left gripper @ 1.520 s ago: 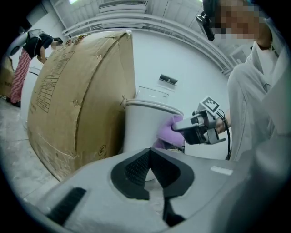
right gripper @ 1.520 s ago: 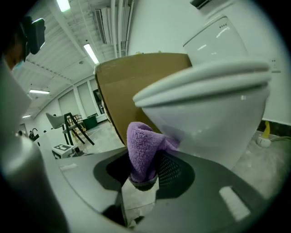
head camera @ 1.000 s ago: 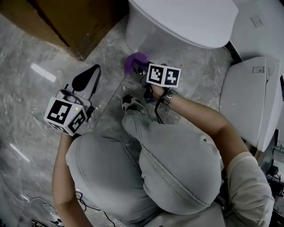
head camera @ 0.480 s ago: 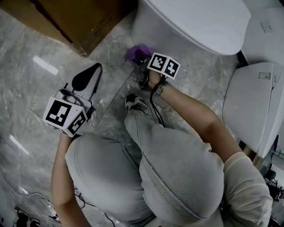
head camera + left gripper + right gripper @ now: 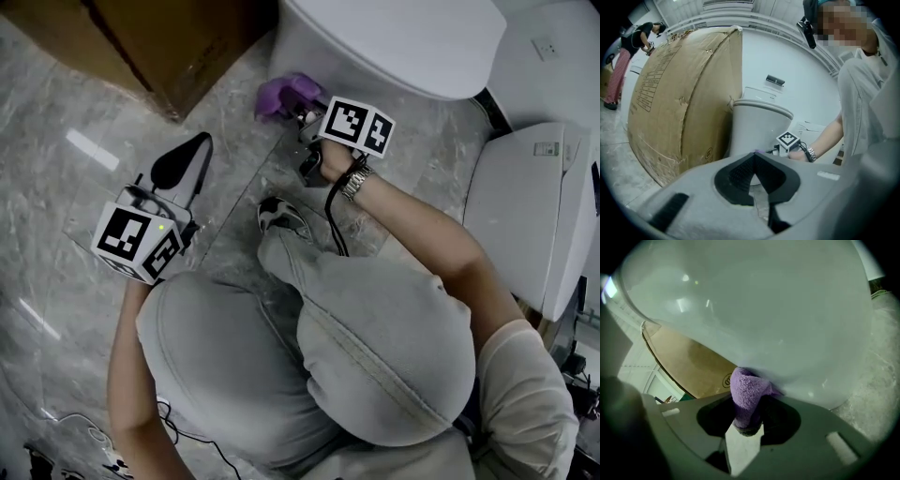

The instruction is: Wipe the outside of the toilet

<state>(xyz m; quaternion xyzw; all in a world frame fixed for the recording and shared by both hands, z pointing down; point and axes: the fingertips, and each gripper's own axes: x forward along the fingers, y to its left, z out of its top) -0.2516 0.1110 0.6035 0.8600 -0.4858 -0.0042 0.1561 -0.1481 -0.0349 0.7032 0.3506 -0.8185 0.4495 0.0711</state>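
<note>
Now farther left on the toilet (image 5: 394, 37), purple cloth (image 5: 281, 94) tight in right hand-held gripper (image 5: 747, 425).

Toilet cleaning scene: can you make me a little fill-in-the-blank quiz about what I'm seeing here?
1. The right gripper is shut on a ____ cloth pressed against the toilet.
2. The left gripper, off to the side, holds ____.
3. Beside the toilet stands a large ____ box.
Missing words: purple; nothing; cardboard.

Purple cloth (image 5: 284, 94), white toilet (image 5: 394, 42), grey marbled floor (image 5: 56, 169)
</note>
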